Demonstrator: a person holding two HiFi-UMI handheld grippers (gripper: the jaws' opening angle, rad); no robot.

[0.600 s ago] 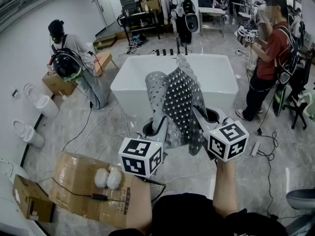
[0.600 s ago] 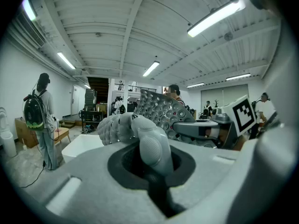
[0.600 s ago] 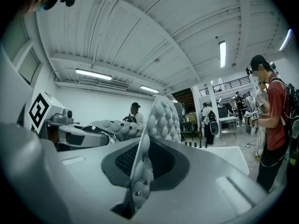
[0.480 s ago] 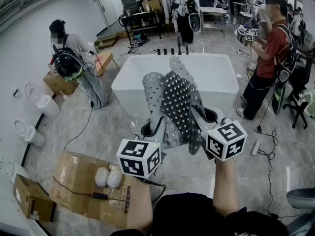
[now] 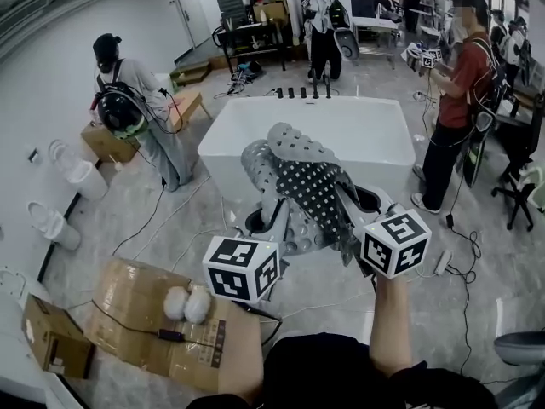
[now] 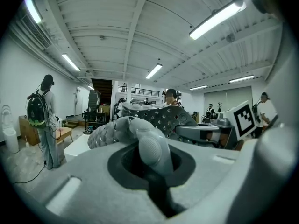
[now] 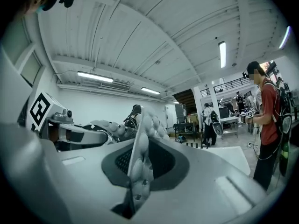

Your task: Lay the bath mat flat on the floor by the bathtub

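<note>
A: Left gripper [image 5: 274,218]?
B: Pinched tight on a fold of the bath mat [image 5: 300,181].
A: Right gripper [image 5: 351,207]?
B: Clamped likewise, on a thin edge of the same mat.
A: Where, the mat?
B: Up in the air, bunched and crumpled between both, just before the white bathtub [image 5: 375,135], off the floor [image 5: 196,220].
A: Further out?
B: Cardboard box [image 5: 140,309] lower left; cables [image 5: 146,221] across the floor; a person [image 5: 464,83] in a red shirt right of the tub.

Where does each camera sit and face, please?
Head view: on the person's head, looking steeply down at the bath mat before the bathtub; both forearms show.
Left gripper view: on the left hand-held gripper, facing along jaws shut on the mat.
Right gripper view: on the right hand-held gripper, likewise.
Shared: all show the mat.
</note>
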